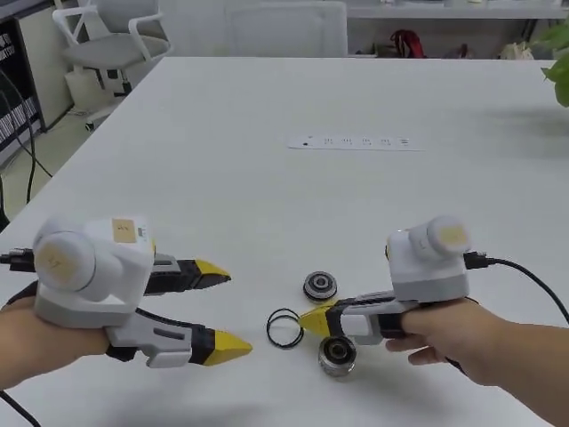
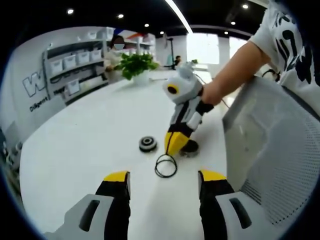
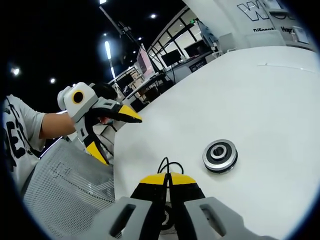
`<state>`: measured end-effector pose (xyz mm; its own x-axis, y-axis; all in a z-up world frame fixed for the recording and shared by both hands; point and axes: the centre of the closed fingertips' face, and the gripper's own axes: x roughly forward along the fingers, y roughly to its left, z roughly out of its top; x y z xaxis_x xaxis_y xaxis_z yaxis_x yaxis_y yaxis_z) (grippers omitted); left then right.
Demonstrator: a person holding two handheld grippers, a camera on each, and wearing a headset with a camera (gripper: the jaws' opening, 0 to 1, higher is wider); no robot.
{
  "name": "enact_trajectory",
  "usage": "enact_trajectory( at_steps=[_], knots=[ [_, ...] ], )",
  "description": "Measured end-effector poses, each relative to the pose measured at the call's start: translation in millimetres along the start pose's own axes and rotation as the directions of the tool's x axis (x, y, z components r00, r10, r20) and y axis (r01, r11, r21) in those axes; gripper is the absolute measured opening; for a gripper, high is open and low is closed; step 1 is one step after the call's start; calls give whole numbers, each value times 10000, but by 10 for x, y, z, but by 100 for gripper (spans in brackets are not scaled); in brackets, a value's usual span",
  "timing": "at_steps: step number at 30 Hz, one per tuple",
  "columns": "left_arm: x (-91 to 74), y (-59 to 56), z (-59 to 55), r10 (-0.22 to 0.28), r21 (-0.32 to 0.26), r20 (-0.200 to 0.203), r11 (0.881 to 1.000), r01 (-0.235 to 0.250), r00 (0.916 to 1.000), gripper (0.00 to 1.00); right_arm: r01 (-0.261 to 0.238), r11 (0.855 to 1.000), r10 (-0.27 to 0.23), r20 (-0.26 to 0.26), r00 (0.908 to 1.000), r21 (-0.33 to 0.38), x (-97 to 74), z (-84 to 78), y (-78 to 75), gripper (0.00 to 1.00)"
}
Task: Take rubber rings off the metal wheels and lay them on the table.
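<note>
a, table [image 1: 267, 133]: white top, smooth, matt w/ faint sheen. b, ring [image 1: 284, 328]: thin black rubber, dull. c, wheel behind ring [image 1: 319, 286]: metal, bright polished rim, darker centre. d, wheel just right of ring [image 1: 338, 353]: same metal, glossy, partly hidden. e, right gripper [image 1: 307, 320], tips at ring: white plastic body, smooth, semi-gloss; black plastic jaws w/ yellow tips. f, left gripper [image 1: 233, 310], left of ring: same plastics & finish. g, cable [image 1: 524, 271], right of ring: black, smooth sheath. h, chair back [image 2: 280, 150], right of ring in left gripper view: grey woven mesh, rough, see-through.
</note>
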<state>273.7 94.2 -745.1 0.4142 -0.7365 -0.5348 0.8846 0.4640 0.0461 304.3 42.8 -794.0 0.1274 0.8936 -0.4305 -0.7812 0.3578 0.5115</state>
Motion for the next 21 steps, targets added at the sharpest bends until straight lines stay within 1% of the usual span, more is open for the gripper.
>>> enact_trajectory(
  at_steps=[3,8,11,13,17,21],
  knots=[
    [11,2,-3,-12,-10,-17,10000,12,10000,56,82,9999,-82,-53,10000,-80,10,-15,-17,0],
    [36,8,2,-38,-33,-38,10000,38,10000,56,289,9986,-302,-271,9992,-454,29,-62,-33,0],
    [52,23,-1,-42,-56,-56,10000,42,10000,56,395,9978,-411,-287,9987,-538,18,-65,-57,2],
    [60,33,-6,-37,-59,-77,10000,36,10000,56,480,9967,-498,-248,9985,-658,8,-58,-76,3],
    [82,51,-9,-36,-99,-102,9999,35,9999,56,497,9969,-511,-216,9985,-612,-21,-55,-94,6],
    [125,86,17,-50,-82,-92,10000,50,9999,56,506,9968,-512,-79,9987,-619,-78,-7,-101,8]
  ],
)
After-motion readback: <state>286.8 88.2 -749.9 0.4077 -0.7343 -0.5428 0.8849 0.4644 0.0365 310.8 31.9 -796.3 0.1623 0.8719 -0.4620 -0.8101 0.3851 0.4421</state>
